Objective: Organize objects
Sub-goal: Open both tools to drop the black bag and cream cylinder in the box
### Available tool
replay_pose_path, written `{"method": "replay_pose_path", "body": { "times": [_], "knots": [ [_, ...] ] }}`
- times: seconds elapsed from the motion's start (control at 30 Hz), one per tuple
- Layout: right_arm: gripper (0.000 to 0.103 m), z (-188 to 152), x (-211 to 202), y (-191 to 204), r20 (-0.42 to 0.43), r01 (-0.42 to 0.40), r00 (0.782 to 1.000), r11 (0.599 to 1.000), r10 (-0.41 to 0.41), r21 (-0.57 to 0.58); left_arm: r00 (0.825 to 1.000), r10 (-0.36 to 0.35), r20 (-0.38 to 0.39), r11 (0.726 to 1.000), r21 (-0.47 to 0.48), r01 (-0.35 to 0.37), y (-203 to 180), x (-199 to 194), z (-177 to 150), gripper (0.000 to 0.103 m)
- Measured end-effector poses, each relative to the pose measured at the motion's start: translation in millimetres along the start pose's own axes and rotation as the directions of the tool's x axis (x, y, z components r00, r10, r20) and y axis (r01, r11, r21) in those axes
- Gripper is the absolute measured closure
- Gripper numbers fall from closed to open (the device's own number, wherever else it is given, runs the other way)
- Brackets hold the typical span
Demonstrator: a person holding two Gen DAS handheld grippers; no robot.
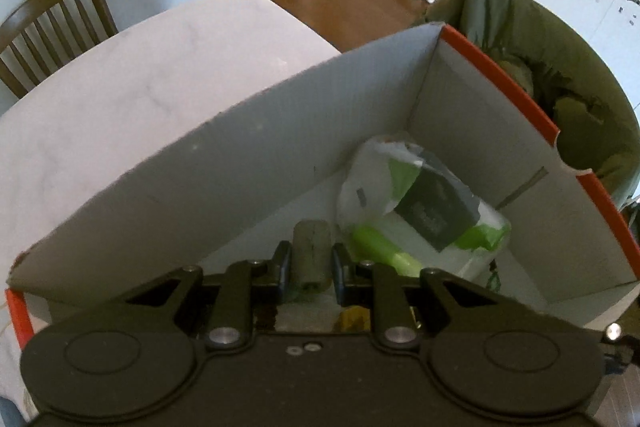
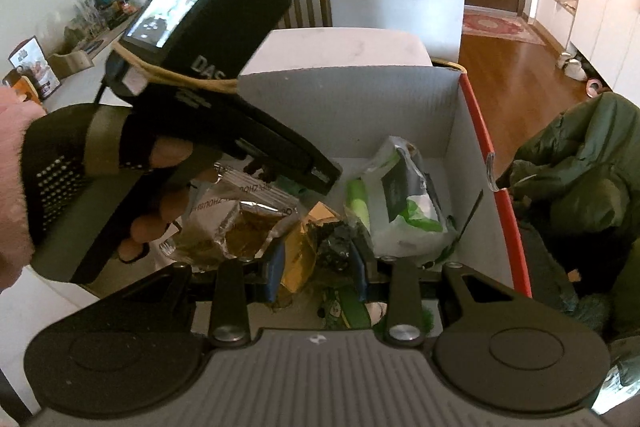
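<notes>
Sitting on the white marble table (image 1: pixel 120 115), a cardboard box (image 1: pixel 248 163) with grey inner walls and a red outer rim holds everything in play. Seen from the left wrist, the left gripper (image 1: pixel 310 261) reaches down inside near the box's long left wall, its blue-padded fingers clenched on a small grey cylinder (image 1: pixel 311 251) standing upright between them. Just right of it lies a white pouch with green and dark label panels (image 1: pixel 424 211), tilted against the far right corner, with a pale green tube (image 1: pixel 384 247) touching its near edge.

From the right wrist, a gloved hand (image 2: pixel 120 187) wraps the left tool's handle at the box's left side, covering that wall. Below it lies a torn foil packet (image 2: pixel 236 223) printed with lettering. The right gripper (image 2: pixel 318 263) hangs low over the box's middle, fingers closed around a crumpled gold-and-dark wrapper (image 2: pixel 316 247); whether the wrapper is lifted clear of the floor cannot be told.

Free floor remains only along the far wall and in the right corner. The table beyond the box lies bare up to a wooden chair (image 1: pixel 52 23). A dark green padded jacket (image 2: pixel 580 163) presses against the box's red right rim. The box's near wall is hidden behind both gripper bodies.
</notes>
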State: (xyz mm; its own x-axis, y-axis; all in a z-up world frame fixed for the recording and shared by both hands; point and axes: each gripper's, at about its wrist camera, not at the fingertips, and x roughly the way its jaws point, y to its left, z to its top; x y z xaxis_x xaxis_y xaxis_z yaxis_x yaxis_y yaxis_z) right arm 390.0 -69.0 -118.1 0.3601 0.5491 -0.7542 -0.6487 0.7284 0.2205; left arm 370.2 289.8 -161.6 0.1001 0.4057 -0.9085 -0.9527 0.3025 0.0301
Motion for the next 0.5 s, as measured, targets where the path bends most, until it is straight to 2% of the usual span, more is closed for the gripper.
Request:
{"method": "replay_pose_path", "body": {
  "times": [0.2, 0.33, 0.5],
  "knots": [
    [0.065, -1, -3, -5, 0.009, -0.011, 1.0, 1.0, 0.01, 0.015, 1.0, 0.004, -0.023, 1.0, 0.012, -0.003, -3, 4, 0, 0.078],
    [0.056, -3, -8, -8, 0.028, -0.019, 0.999, 0.999, 0.018, 0.028, 1.0, 0.008, -0.017, 1.0, 0.0, -0.008, -1, 1, -2, 0.074],
    [0.056, -3, -15, -10, 0.05, -0.025, 0.998, 0.999, 0.022, 0.042, 0.999, 0.014, 0.028, 1.0, -0.009, -0.014, -1, -14, -6, 0.062]
  ]
}}
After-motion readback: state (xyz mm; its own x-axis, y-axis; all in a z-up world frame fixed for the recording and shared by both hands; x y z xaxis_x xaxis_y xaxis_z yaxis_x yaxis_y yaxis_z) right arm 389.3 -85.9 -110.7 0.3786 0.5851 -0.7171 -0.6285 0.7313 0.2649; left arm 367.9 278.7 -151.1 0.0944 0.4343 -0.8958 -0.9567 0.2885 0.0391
